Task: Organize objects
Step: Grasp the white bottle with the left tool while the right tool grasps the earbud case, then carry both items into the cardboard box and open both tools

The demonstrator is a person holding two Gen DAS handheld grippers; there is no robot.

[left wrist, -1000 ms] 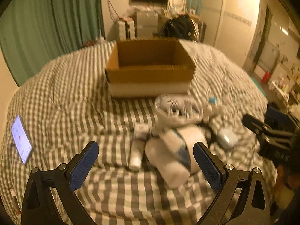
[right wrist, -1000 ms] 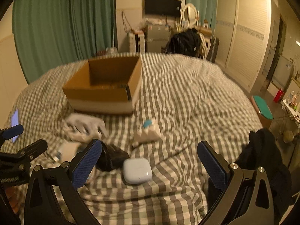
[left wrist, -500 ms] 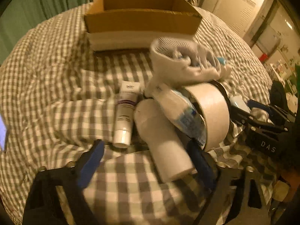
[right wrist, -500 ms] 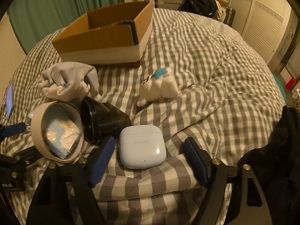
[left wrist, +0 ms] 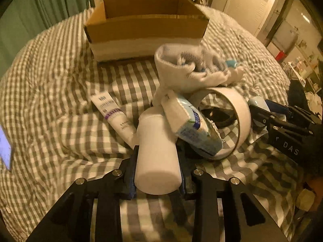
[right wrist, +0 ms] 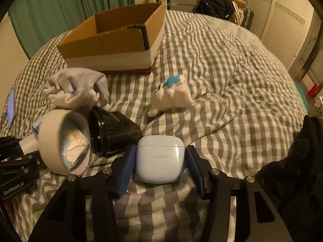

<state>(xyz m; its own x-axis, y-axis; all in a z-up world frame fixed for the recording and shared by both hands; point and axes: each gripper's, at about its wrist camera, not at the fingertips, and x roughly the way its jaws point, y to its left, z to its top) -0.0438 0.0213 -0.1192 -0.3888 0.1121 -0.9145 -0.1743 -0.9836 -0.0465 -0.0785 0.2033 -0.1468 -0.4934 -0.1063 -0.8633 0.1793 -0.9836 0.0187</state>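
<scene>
Bed cover (left wrist: 60, 133): soft woven cloth, grey-and-white check, matt and creased. Box (left wrist: 145, 22): matt brown corrugated cardboard. White cylinder (left wrist: 157, 157): smooth matt plastic. Earbud case (right wrist: 160, 159): glossy smooth plastic. Black cup (right wrist: 113, 135): shiny plastic. Sock (left wrist: 181, 74): ribbed knit cloth. Tape roll (left wrist: 238, 117): smooth paper-like outer face. Tube (left wrist: 115, 117): smooth plastic.

Both views are dim and steeped in a warm amber cast, as from indoor lamps. In the left wrist view the brightest patch is the doorway area at two o'clock; the white bottle (left wrist: 156, 151) catches soft light without glare. Shadows pool beneath the cardboard box (right wrist: 113, 38) and in the checked duvet (right wrist: 232, 76) folds. Fisheye bending curves the room at every edge, with black vignette corners. The tape roll (left wrist: 232, 121) and far background look smeared and grainy.
</scene>
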